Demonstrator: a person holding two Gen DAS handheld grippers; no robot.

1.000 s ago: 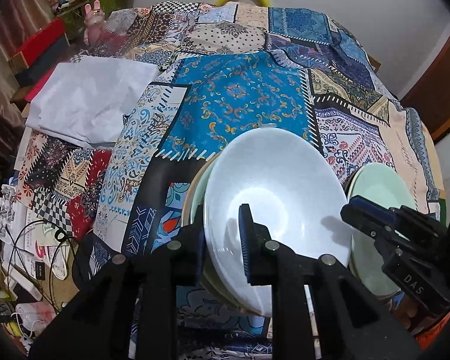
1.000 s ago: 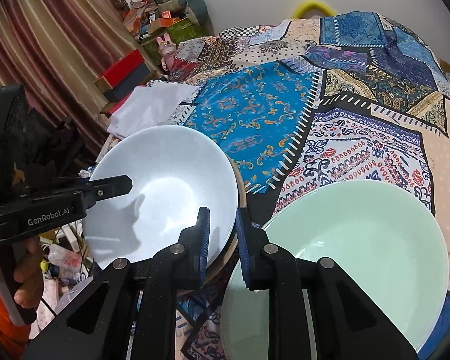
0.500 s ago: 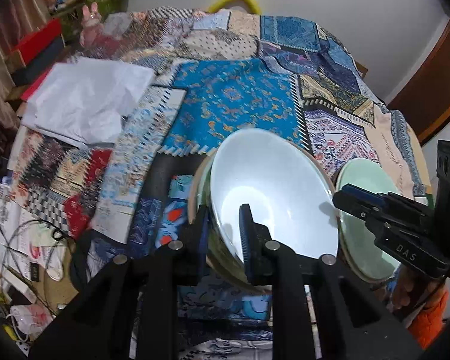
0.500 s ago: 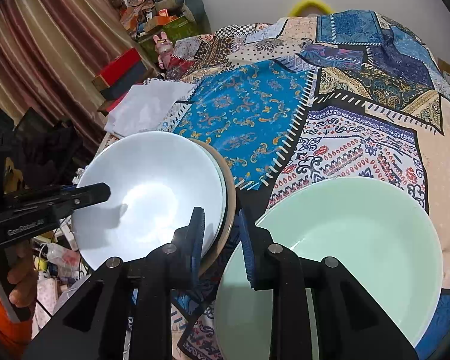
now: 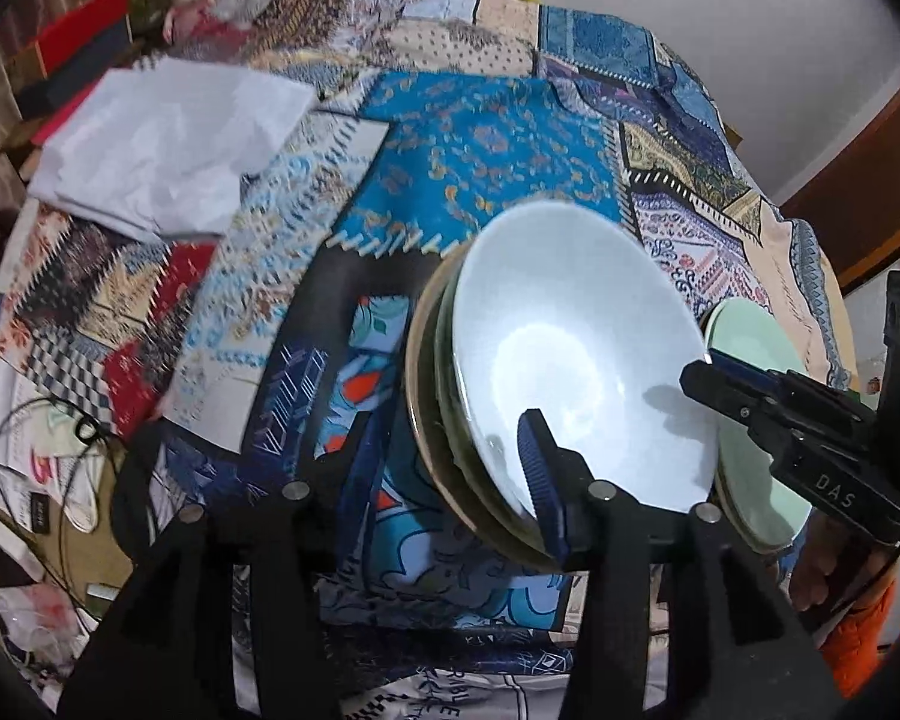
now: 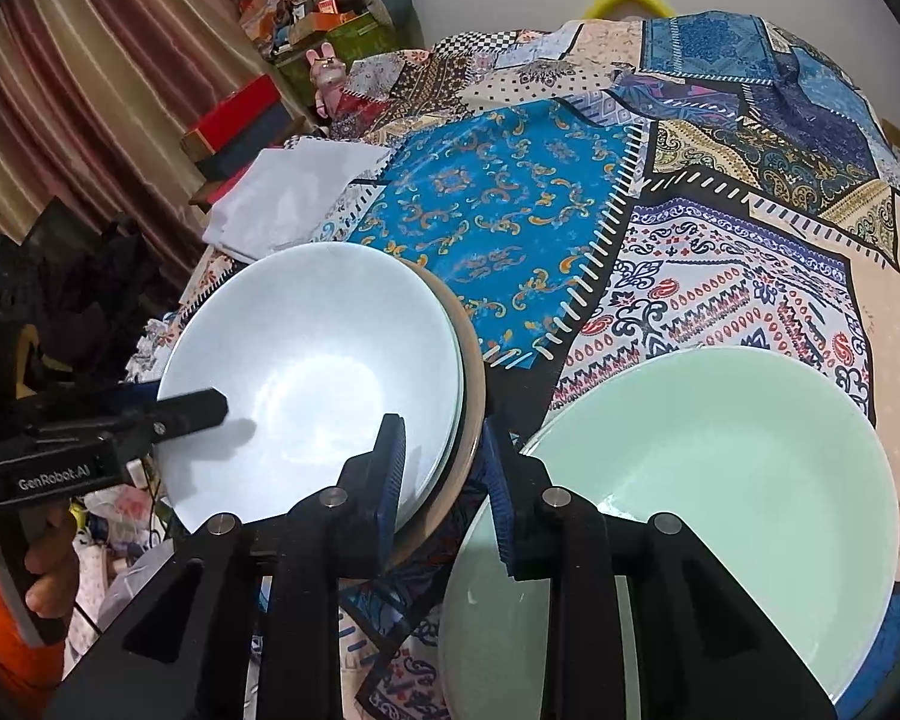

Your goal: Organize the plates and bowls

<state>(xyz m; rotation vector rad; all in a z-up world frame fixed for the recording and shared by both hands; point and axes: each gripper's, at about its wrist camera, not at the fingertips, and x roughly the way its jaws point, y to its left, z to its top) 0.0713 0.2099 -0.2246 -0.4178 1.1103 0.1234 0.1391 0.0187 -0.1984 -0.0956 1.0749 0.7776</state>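
Note:
A pale blue bowl (image 5: 576,372) sits on top of a stack of bowls with a tan rim (image 5: 417,384); it also shows in the right wrist view (image 6: 312,372). My left gripper (image 5: 444,468) is open, its jaws straddling the near rim of the stack. My right gripper (image 6: 444,480) is open, its jaws either side of the stack's right rim (image 6: 471,360). A mint green bowl (image 6: 708,480) lies to the right on the patchwork cloth (image 6: 510,210); it also shows in the left wrist view (image 5: 750,468).
A folded white cloth (image 5: 168,132) lies at the far left of the table. Boxes and a pink toy rabbit (image 6: 328,75) stand beyond the table. Cables and clutter (image 5: 36,468) lie below the table's left edge.
Both grippers have opened wider. The left gripper let go of the pale blue bowl, which now rests on the stack. The left view has swung left.

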